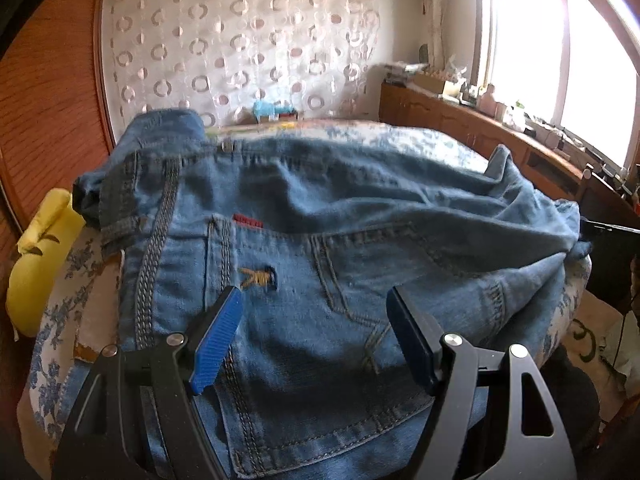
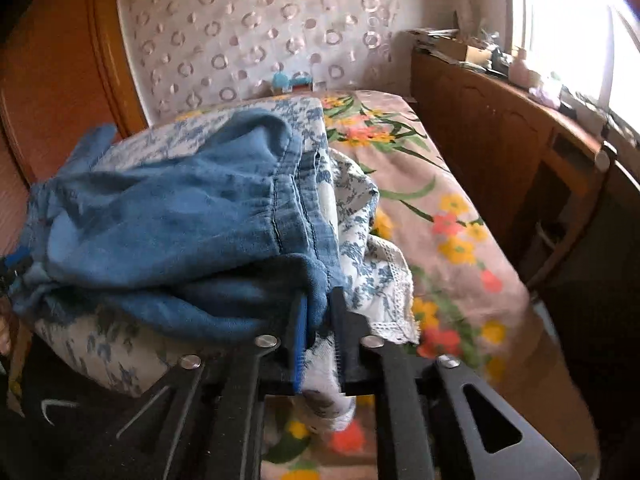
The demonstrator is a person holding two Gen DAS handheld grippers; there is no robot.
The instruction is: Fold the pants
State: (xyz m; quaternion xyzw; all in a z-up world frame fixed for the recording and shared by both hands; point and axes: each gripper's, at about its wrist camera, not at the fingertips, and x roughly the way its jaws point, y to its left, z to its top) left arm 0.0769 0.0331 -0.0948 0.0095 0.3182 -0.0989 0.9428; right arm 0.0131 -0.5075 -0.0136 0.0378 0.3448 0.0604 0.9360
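We are holding our left gripper [image 1: 314, 336] with its fingers spread wide, empty, hovering just above the seat of the jeans [image 1: 320, 240]. Our right gripper [image 2: 320, 320] is pinching narrow on a bunched fold of denim at the jeans' end, and some pale cloth seems caught in the same bite, though we cannot tell whether it is lining or bedding.

The jeans are lying across a blue-flowered cushion [image 2: 120, 344] on the bed, back pocket [image 1: 280, 360] facing up near us, waistband off to the left. We are judging the job as barely past its start: the legs look gathered over toward the right, but the cloth is rumpled and heaped, with no crisp crease showing. Smoothing and at least one more fold are still waiting, in our view.

Beyond the jeans, the flowered bedspread [image 2: 460, 216] is offering flat open room on the right side. A yellow pillow [image 1: 40, 260] is crowding the left edge, and a wooden cabinet [image 2: 500, 140] is running along the right under the window [image 1: 560, 48]. The patterned curtain [image 1: 240, 40] is closing off the far end, so our swing room is lying mostly to the right and forward.
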